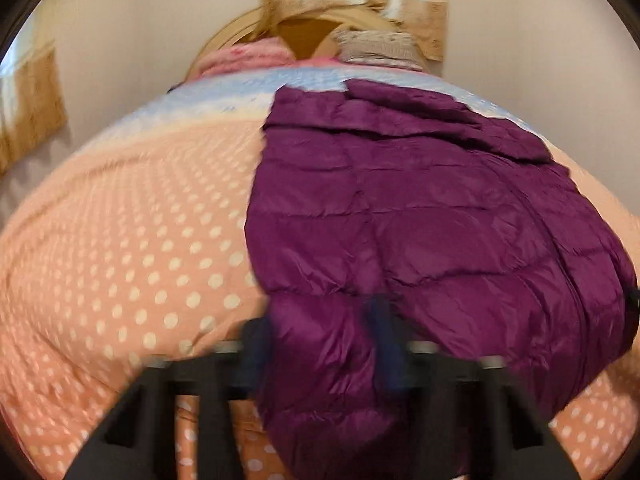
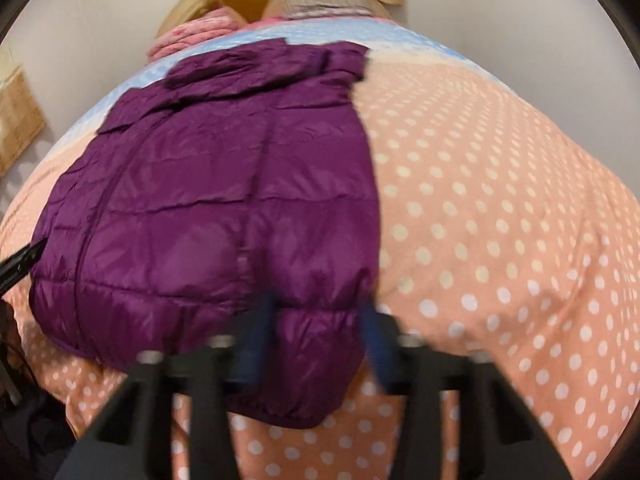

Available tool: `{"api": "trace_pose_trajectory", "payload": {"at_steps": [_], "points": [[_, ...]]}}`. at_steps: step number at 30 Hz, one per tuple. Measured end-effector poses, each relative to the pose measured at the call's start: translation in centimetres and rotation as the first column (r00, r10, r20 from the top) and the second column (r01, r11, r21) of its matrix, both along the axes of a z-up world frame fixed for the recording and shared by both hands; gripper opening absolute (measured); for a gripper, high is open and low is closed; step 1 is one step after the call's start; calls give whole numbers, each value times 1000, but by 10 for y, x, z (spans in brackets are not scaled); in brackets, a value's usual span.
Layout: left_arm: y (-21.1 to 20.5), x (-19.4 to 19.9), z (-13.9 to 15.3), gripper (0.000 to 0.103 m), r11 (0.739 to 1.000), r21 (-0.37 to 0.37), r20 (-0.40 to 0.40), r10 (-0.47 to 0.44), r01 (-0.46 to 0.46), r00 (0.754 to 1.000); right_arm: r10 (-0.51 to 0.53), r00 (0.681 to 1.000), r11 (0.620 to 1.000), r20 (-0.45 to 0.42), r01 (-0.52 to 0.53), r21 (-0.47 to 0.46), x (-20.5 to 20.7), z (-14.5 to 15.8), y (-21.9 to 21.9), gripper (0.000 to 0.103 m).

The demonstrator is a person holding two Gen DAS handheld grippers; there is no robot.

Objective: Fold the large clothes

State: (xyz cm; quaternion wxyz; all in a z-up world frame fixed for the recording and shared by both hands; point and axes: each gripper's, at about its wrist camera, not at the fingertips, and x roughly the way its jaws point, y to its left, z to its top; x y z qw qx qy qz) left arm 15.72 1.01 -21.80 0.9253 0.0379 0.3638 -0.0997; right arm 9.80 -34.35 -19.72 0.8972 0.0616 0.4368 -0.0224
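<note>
A purple quilted puffer jacket (image 1: 400, 208) lies spread flat on a bed, collar toward the headboard and hem toward me. In the left wrist view my left gripper (image 1: 318, 320) straddles the jacket's near left hem corner. Its blue fingers (image 1: 256, 344) stand wide apart, with puffy fabric filling the gap. In the right wrist view the jacket (image 2: 224, 184) shows its other side, and my right gripper (image 2: 316, 312) straddles the near right hem corner the same way, jaws wide. Both views are blurred. A black tip (image 2: 24, 264) pokes in at the jacket's left edge.
The bed cover (image 1: 140, 260) is peach with white dots and turns pale blue near the head. A pink pillow (image 1: 256, 54) and a grey patterned pillow (image 1: 376, 46) rest against the wooden headboard (image 1: 304, 30). Curtains (image 1: 28, 108) hang at the left wall.
</note>
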Motion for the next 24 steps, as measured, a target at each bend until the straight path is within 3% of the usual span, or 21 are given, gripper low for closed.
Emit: {"api": "trace_pose_trajectory", "payload": {"at_steps": [1,3,10,14,17,20,24], "points": [[0,-1,3,9,1000,-12,-2,-19,19,1000,4,1000,1000,3,-4,22,-1,0,0,12],[6,-4,17,5,999,-45,22,-23,24,999,26,999,996,25,-28,80,-5,7,-1,9],[23,-43,91,4,993,-80,190,-73,89,979,67,977,988,201,-93,123,-44,74,5,8],[38,-72,137,4,987,-118,273,-74,109,959,88,946,986,312,-127,107,-77,120,16,8],[46,-81,165,4,986,-131,341,-53,103,938,91,904,987,417,-138,83,-96,157,23,8],[40,-47,176,4,990,-101,383,-56,101,922,90,869,992,487,-119,29,-77,181,27,7],[33,51,157,4,997,-69,349,-2,28,937,46,856,998,515,-61,13,15,182,16,7]]}}
